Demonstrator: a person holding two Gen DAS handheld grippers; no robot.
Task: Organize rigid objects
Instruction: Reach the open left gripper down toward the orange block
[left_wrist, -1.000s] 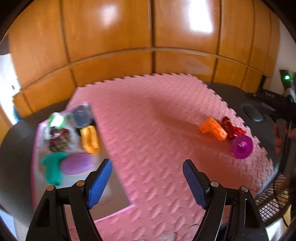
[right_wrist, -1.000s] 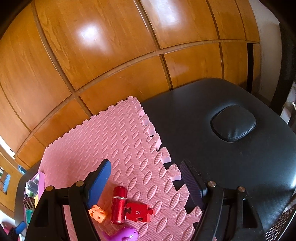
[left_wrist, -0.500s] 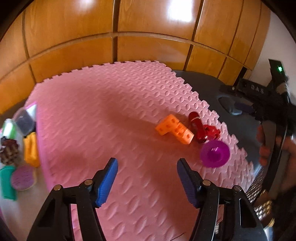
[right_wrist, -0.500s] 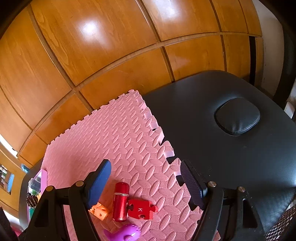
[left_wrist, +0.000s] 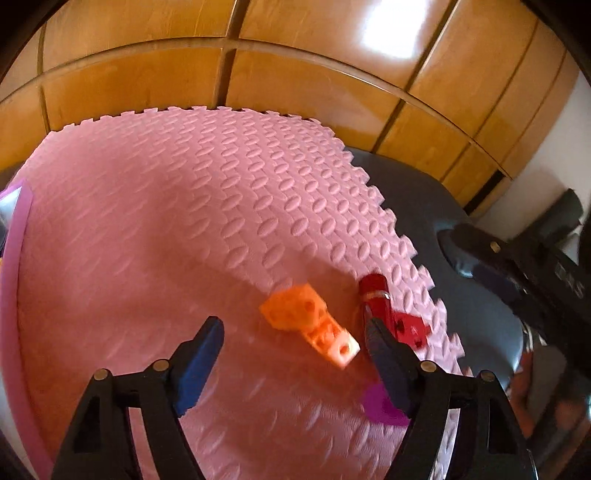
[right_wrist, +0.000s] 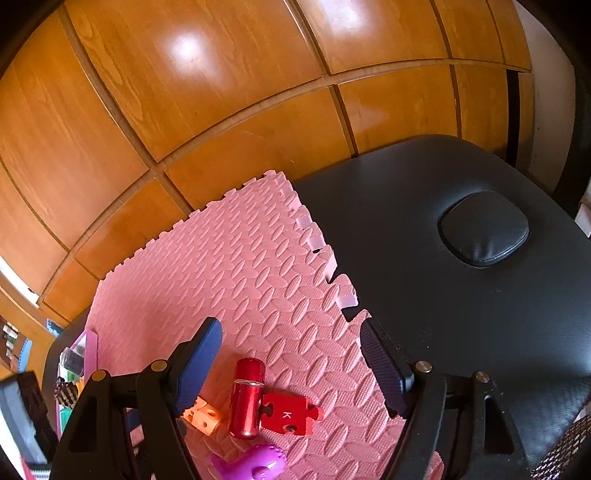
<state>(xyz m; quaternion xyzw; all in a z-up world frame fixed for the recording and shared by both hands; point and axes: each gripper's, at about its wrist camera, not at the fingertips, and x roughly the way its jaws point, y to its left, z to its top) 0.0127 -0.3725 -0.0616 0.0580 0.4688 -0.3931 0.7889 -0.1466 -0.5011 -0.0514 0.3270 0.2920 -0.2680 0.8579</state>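
In the left wrist view my open, empty left gripper (left_wrist: 293, 350) hovers just short of an orange block piece (left_wrist: 308, 315) on the pink foam mat (left_wrist: 166, 240). A red cylinder (left_wrist: 375, 295), a red puzzle piece (left_wrist: 410, 326) and a purple toy (left_wrist: 380, 406) lie to its right, partly behind the right finger. In the right wrist view my right gripper (right_wrist: 291, 363) is open and empty above the red cylinder (right_wrist: 245, 398), the red puzzle piece marked K (right_wrist: 290, 411), the orange block (right_wrist: 203, 415) and the purple toy (right_wrist: 255, 463).
The mat lies on a black padded table (right_wrist: 443, 314) with a round cushion (right_wrist: 484, 230). A pink-rimmed tray (right_wrist: 88, 354) with sorted objects sits at the mat's left edge. Wooden cabinet doors (right_wrist: 221, 92) stand behind. The right gripper's body (left_wrist: 517, 266) shows at the right of the left wrist view.
My left gripper has swung right, away from the tray, and closed in on the orange block. The right gripper has barely moved.
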